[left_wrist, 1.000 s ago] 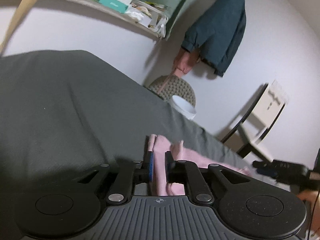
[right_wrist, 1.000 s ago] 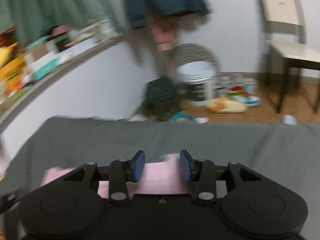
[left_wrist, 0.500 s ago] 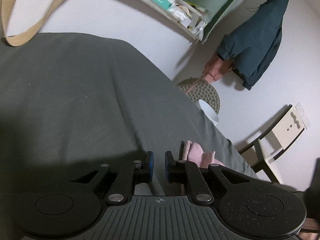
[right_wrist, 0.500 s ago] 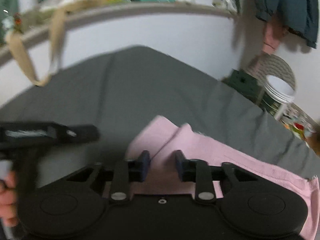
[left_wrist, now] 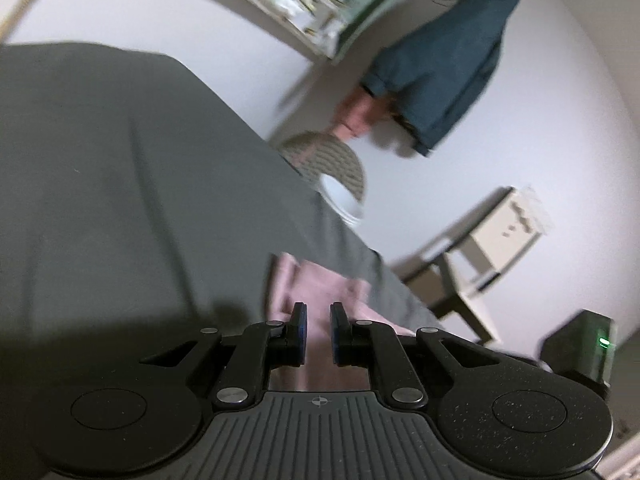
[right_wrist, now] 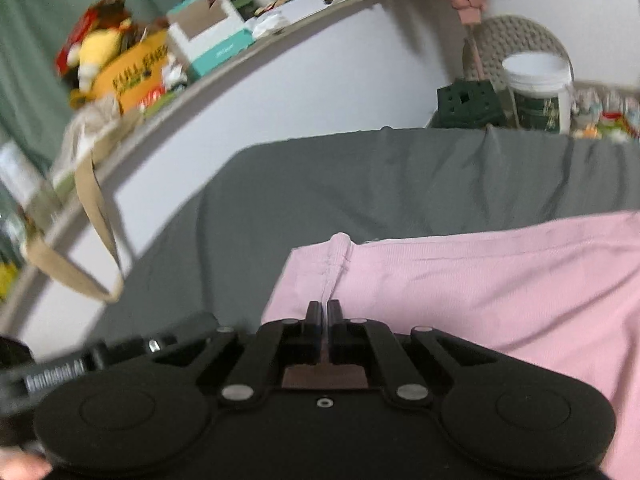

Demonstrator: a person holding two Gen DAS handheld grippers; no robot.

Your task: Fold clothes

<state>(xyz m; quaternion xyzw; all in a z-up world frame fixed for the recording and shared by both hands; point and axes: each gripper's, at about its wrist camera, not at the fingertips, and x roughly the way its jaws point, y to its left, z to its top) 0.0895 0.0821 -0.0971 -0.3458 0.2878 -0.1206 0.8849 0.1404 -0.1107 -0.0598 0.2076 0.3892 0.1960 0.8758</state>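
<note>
A pink garment (right_wrist: 480, 280) lies spread on the grey bed sheet (right_wrist: 360, 180). My right gripper (right_wrist: 325, 308) is shut on a raised seam fold near the garment's left edge. In the left wrist view the same pink garment (left_wrist: 320, 280) lies just ahead of and under my left gripper (left_wrist: 318, 312). Its jaws stand a narrow gap apart, with pink cloth showing between them but not visibly pinched. This view is blurred. The left gripper's handle (right_wrist: 80, 364) shows at the lower left of the right wrist view.
A cluttered shelf (right_wrist: 200, 48) runs along the wall behind the bed, with a beige strap (right_wrist: 92, 216) hanging from it. A white bucket (right_wrist: 536, 84) and a green crate (right_wrist: 464, 104) stand on the floor past the bed. A chair (left_wrist: 500, 232) and a hung dark jacket (left_wrist: 440, 60) are at the wall.
My left gripper let go of the pink cloth, swung away over the bare sheet, and is back over it. My right gripper went from wide open to shut on the garment's fold.
</note>
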